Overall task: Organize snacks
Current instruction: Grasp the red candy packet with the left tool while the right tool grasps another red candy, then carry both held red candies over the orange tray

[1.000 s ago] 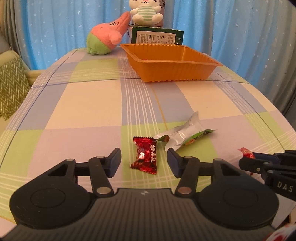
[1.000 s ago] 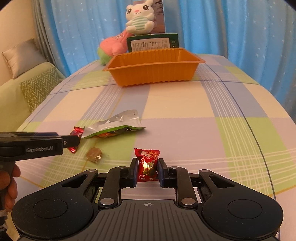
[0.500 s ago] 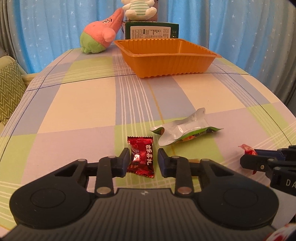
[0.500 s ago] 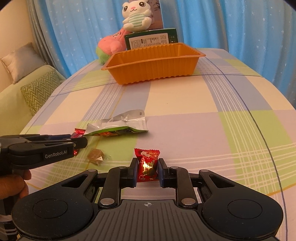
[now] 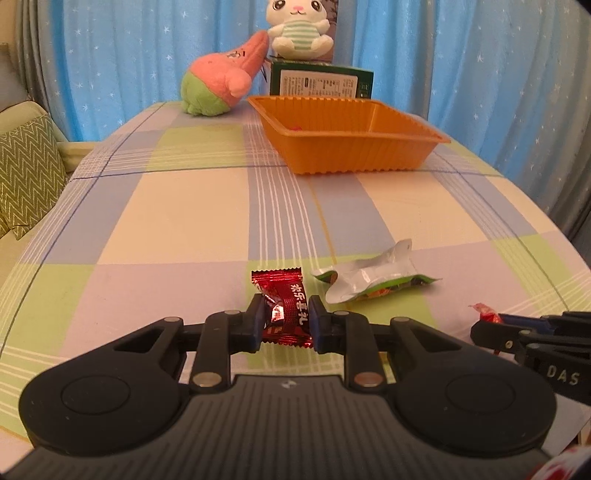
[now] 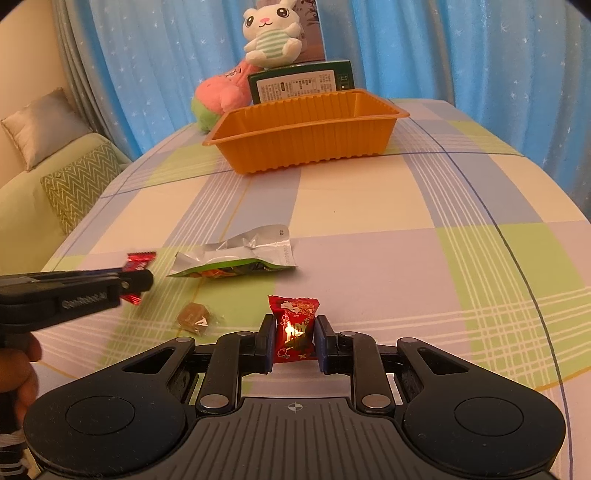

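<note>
My left gripper [image 5: 286, 317] has its jaws closing on a dark red wrapped candy [image 5: 284, 295], and both pads press its sides just above the checked tablecloth. In the right wrist view the same left gripper [image 6: 142, 278] shows from the side with that candy [image 6: 140, 258] at its tip. My right gripper [image 6: 295, 336] is shut on a bright red candy [image 6: 295, 314] with a gold mark. An orange tray [image 5: 354, 155] stands at the far middle of the table, and a small red item lies inside it. A torn silver and green packet [image 5: 373, 284] lies between the grippers and the tray.
A small brown wrapped sweet [image 6: 194, 317] lies on the cloth left of my right gripper. Behind the tray stand a green box [image 5: 321, 83], a pink and green plush [image 5: 218, 85] and a white bunny plush [image 5: 299, 29]. A sofa with a zigzag cushion [image 5: 22, 184] is on the left.
The left jaws have come together from wide apart onto the dark red candy. The right gripper has kept still with its candy.
</note>
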`<act>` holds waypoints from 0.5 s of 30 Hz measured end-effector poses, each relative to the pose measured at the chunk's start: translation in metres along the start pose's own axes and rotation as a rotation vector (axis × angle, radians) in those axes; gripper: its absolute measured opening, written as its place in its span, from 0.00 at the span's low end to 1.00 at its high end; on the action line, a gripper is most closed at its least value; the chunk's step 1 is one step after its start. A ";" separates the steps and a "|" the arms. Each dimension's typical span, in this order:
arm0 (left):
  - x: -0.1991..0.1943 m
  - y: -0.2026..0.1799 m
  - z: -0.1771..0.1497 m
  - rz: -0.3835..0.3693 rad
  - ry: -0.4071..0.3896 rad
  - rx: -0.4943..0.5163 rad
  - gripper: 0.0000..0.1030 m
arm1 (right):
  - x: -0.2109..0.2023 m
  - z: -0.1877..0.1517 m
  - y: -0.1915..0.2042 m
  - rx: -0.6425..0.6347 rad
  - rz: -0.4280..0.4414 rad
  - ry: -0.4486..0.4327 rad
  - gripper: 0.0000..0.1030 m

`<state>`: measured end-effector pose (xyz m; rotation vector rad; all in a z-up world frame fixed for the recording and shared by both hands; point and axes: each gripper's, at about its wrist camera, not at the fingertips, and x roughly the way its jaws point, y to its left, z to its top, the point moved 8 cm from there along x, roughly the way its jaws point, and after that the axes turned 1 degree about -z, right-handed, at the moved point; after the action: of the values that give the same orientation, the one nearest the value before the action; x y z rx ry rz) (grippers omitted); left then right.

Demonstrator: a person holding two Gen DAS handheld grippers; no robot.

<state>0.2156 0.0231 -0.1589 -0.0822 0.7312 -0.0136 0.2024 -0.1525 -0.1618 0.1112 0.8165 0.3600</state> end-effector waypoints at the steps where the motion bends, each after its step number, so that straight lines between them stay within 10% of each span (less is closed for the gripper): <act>1: -0.003 0.000 0.002 -0.005 -0.008 -0.007 0.21 | 0.000 0.001 0.000 0.001 0.000 -0.002 0.22; 15: -0.017 -0.020 0.034 -0.071 -0.070 0.016 0.21 | -0.003 0.044 -0.020 0.020 -0.023 -0.064 0.22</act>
<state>0.2255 0.0062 -0.1206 -0.0931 0.6580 -0.0843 0.2378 -0.1703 -0.1340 0.1314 0.7574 0.3250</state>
